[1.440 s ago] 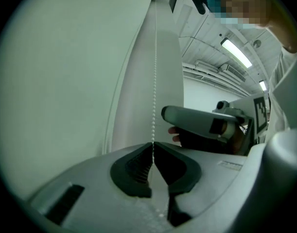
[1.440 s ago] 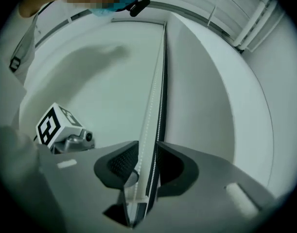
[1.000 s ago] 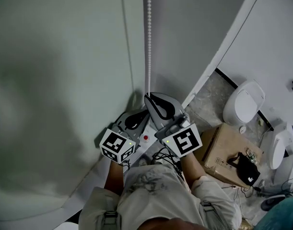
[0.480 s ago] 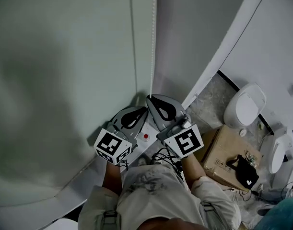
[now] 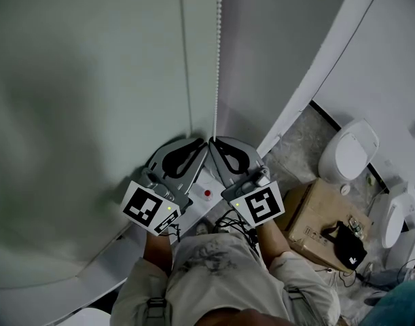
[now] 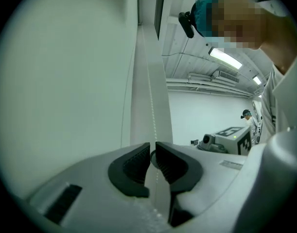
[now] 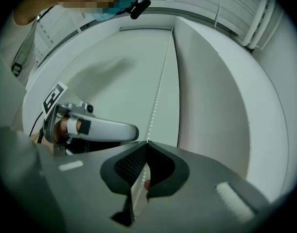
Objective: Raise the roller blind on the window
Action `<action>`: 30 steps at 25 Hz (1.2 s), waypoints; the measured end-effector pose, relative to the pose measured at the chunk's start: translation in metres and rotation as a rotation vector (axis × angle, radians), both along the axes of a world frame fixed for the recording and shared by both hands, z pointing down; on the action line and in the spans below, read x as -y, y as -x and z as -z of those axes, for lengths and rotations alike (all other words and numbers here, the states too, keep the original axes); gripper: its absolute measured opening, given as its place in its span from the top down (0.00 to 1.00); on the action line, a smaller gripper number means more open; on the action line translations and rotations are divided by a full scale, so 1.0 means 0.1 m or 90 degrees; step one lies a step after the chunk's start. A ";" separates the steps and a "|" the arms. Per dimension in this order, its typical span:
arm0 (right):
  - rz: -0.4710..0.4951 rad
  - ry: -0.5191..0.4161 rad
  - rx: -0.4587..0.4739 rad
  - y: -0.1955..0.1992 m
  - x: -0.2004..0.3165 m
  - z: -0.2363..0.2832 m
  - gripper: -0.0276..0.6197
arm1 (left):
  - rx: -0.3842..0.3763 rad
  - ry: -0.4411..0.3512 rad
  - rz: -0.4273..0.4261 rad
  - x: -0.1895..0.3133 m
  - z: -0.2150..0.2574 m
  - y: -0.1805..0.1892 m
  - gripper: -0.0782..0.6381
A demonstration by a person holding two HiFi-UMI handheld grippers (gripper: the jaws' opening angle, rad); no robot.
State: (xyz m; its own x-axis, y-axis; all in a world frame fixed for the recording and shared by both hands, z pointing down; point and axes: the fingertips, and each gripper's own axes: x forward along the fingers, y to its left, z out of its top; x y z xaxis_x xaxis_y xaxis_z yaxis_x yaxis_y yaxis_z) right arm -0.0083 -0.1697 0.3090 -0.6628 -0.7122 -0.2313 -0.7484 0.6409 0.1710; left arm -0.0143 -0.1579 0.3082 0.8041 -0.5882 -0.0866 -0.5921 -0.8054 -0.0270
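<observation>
Low on the white beaded pull chain (image 5: 218, 60), right claw (image 7: 146, 147) clamps it; left claw (image 6: 152, 152), narrowly parted around it, may skid over beads if closed weakly.

Raised the left gripper (image 5: 202, 148) up along the bead chain (image 5: 218, 46), from lower than and behind the right gripper (image 5: 215, 145) to level beside it, tips now almost meeting at the chain. Shut the right gripper's jaws, a little apart earlier, onto that chain.
</observation>
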 end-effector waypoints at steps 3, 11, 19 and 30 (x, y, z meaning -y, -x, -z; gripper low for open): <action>-0.007 -0.001 -0.004 0.03 0.03 -0.01 0.94 | -0.006 -0.014 -0.007 0.06 0.15 -0.02 0.82; -0.017 0.015 -0.027 0.06 0.02 -0.30 0.94 | -0.011 -0.016 -0.001 0.17 0.20 -0.05 0.79; -0.015 0.042 -0.076 0.10 0.02 -0.63 0.94 | -0.042 -0.028 -0.025 0.14 0.34 -0.07 0.78; -0.013 0.076 -0.101 0.14 -0.03 -0.94 0.94 | -0.024 -0.052 0.006 0.19 0.37 -0.11 0.88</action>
